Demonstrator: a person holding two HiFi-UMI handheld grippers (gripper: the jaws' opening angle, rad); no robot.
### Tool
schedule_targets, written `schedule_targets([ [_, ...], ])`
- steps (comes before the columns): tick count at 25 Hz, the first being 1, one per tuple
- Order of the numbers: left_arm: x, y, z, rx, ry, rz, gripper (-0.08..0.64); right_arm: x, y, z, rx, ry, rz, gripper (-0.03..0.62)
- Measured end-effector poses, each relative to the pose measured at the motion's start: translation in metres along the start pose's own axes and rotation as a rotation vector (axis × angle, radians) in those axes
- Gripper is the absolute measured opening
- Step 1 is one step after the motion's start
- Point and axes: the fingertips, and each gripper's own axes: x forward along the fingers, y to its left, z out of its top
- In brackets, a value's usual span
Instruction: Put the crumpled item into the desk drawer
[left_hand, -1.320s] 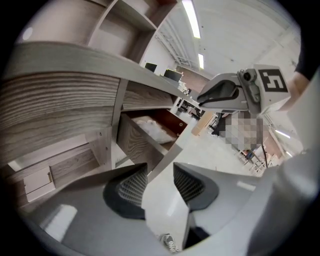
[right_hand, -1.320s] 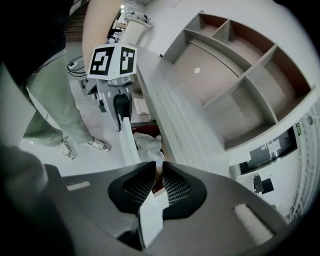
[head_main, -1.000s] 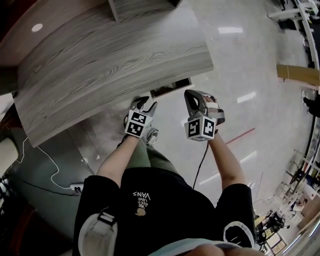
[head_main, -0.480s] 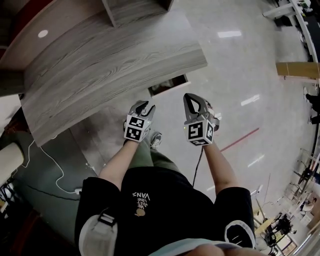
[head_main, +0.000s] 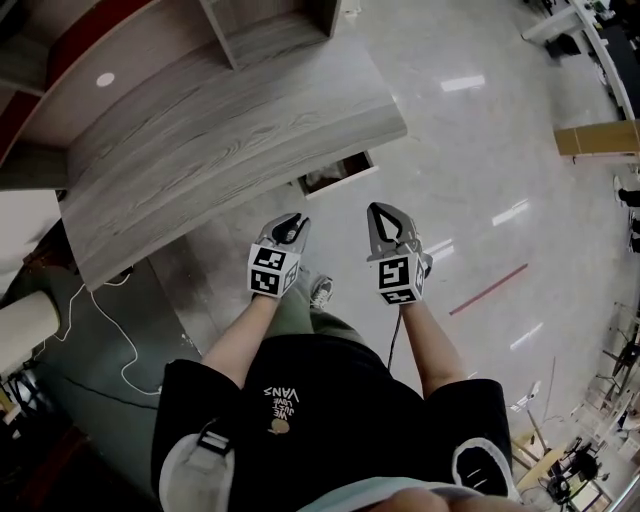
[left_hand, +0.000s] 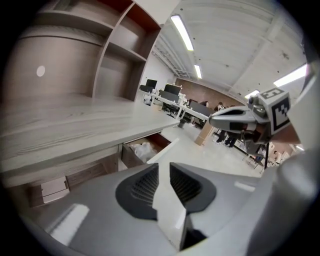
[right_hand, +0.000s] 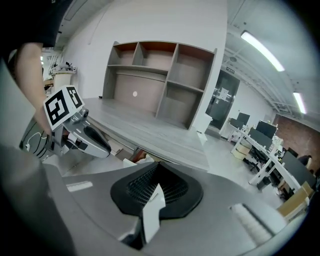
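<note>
One drawer (left_hand: 159, 139) stands open under the tabletop (head_main: 230, 140). One white crumpled item (left_hand: 143, 148) lies inside the drawer, partly hidden by its walls. Two grippers hang before the drawer, clear of it. The left hand-held gripper (left_hand: 164, 172) is empty, its jaws just narrowed but still parted. The right hand-held gripper (right_hand: 157, 172) is empty, jaws together.

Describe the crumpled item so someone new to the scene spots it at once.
Start at the long grey wood-grain desk. Below its front edge, one drawer stands pulled open. The crumpled item is the pale wad lying inside it, white against the drawer's brown walls.
</note>
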Motion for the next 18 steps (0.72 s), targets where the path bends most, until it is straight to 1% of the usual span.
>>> schedule_targets([
  [4,-0.015,-0.012,0.01,-0.009,-0.028,-0.004,0.103,-0.017,0.005,-0.003,0.026,-0.013,-0.003,0.002],
  [8,-0.029,-0.027,0.021,0.001,-0.055,-0.012,0.057,-0.033,0.007,-0.005,0.061,-0.033,-0.006,0.002],
  [11,-0.04,-0.04,0.029,0.015,-0.074,-0.023,0.054,-0.047,0.004,-0.003,0.102,-0.057,-0.016,0.002],
  [18,-0.072,-0.061,0.05,0.044,-0.134,-0.032,0.052,-0.08,0.003,0.017,0.172,-0.133,-0.028,0.002],
])
